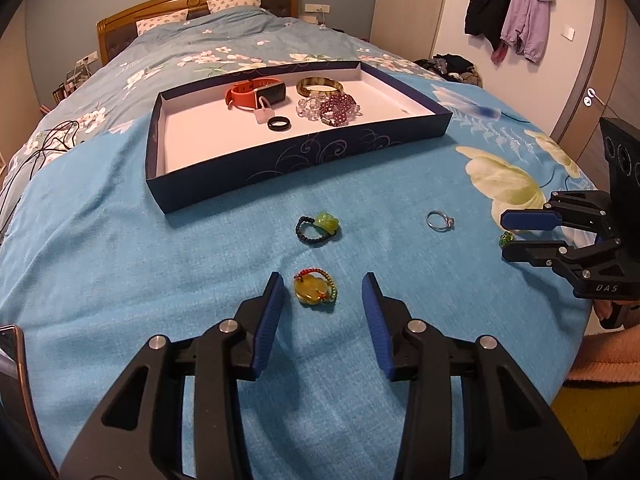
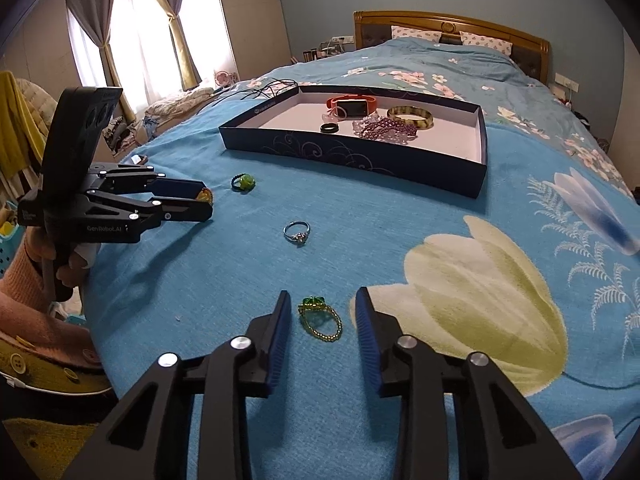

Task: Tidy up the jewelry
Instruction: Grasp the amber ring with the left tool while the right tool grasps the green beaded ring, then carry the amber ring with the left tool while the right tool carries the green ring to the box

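Both wrist views are evenly and fairly brightly lit, with soft, diffuse light. In the right wrist view a curtained window (image 2: 148,36), far off to the gripper's left, is blown out to white. Shadows under the fingers (image 2: 280,332) on the bedspread (image 2: 400,248) are faint. Small glints sit on the metal bolts (image 1: 416,325). Strong fisheye bending curves the box (image 1: 288,156) ahead and the walls; black vignetting fills the corners. Focus is sharp near the fingers, slightly soft at the far headboard (image 1: 200,0). No motion blur.
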Motion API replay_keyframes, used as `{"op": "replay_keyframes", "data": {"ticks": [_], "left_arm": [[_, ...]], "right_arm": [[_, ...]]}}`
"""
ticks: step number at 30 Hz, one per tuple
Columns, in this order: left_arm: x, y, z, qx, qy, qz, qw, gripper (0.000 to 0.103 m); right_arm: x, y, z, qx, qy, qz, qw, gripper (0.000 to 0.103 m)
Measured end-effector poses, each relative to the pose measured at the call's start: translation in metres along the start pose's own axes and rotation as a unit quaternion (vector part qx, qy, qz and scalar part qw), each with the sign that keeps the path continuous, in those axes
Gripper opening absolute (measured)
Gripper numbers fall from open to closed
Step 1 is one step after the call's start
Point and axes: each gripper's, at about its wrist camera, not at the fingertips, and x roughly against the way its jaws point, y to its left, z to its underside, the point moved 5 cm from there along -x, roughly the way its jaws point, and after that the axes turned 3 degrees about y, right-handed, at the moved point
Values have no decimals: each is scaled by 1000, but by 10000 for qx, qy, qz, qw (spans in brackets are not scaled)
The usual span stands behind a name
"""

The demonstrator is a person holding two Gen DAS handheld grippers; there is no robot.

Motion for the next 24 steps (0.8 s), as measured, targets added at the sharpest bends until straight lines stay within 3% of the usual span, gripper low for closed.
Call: {"op": "replay_keyframes", "data": {"ticks": [5, 11, 24], "left_arm": [[-1, 2, -1, 44, -9, -69, 10000, 31], [-1, 3, 0, 84, -18, -114, 9999, 18], [5, 5, 0, 201, -125, -33, 9997, 17]], "right_arm": [[-1, 0, 0, 30, 6, 44, 10000, 14], [0, 1, 0, 66, 13, 35, 10000, 12], [6, 4, -13, 41, -187, 20, 9998, 11]]}}
